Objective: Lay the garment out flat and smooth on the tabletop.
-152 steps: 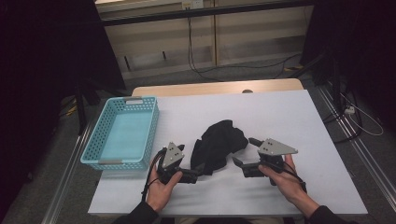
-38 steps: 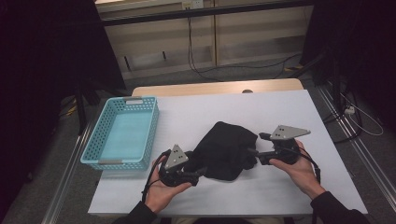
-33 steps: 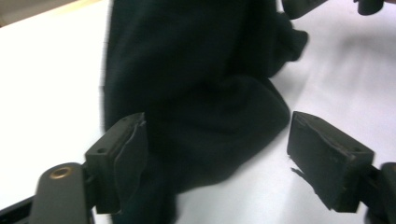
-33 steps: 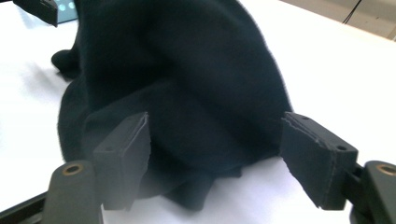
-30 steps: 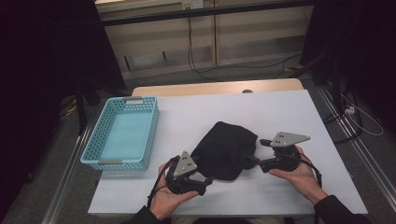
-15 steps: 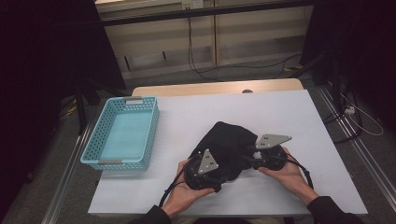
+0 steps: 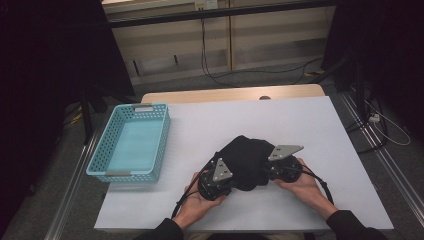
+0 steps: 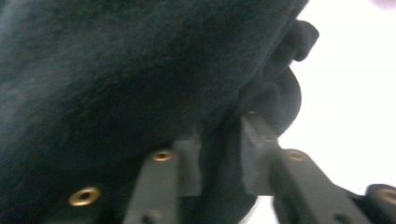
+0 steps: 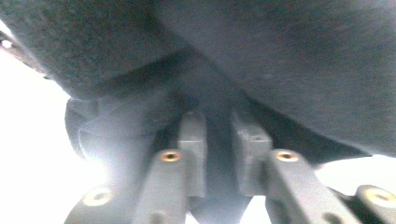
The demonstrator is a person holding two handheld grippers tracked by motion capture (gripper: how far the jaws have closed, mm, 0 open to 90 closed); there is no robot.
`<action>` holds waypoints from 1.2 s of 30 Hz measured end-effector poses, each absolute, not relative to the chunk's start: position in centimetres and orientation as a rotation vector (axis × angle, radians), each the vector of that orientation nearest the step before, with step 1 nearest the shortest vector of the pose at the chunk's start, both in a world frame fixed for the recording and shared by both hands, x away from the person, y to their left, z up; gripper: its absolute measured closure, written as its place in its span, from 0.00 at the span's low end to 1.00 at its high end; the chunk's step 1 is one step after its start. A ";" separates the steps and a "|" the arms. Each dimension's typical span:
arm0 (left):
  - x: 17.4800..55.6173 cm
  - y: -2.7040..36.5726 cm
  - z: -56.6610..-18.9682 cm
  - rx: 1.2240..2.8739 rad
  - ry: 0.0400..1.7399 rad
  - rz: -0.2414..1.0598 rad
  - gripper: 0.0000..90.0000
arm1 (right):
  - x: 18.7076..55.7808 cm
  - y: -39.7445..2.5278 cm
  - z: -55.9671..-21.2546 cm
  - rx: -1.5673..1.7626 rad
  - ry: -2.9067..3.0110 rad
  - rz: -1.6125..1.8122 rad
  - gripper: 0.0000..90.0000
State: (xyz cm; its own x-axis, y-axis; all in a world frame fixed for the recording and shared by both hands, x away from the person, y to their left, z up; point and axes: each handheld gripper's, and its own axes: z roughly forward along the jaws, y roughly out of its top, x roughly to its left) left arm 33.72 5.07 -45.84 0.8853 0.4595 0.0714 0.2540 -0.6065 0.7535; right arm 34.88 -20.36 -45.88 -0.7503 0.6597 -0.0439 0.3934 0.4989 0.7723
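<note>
Both grippers, left [image 7: 226, 181] and right [image 7: 269, 171], were clamped on folds of the black garment [image 7: 247, 160] near the table's front edge. Folding seemed underway; next, the pinched edges likely needed carrying across, then placing in the blue basket [image 7: 107, 150].

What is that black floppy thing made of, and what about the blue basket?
The black cloth looks like soft fabric, maybe fleece or knit: matte, slightly fuzzy up close in the left gripper view, and it bunches into folds where the left gripper and right gripper pinch it. The blue basket looks like moulded plastic: smooth, stiff walls pierced with even rows of holes.
</note>
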 end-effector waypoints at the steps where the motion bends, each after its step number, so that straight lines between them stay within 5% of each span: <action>1: 33.7 5.1 -45.7 2.246 0.513 0.324 0.89 | 34.9 -20.5 -45.7 0.886 2.401 1.133 0.94; 36: 34.1 11.0 -33.2 1.780 0.532 0.349 0.93 | 33.1 -23.5 -35.1 0.857 2.066 1.450 0.97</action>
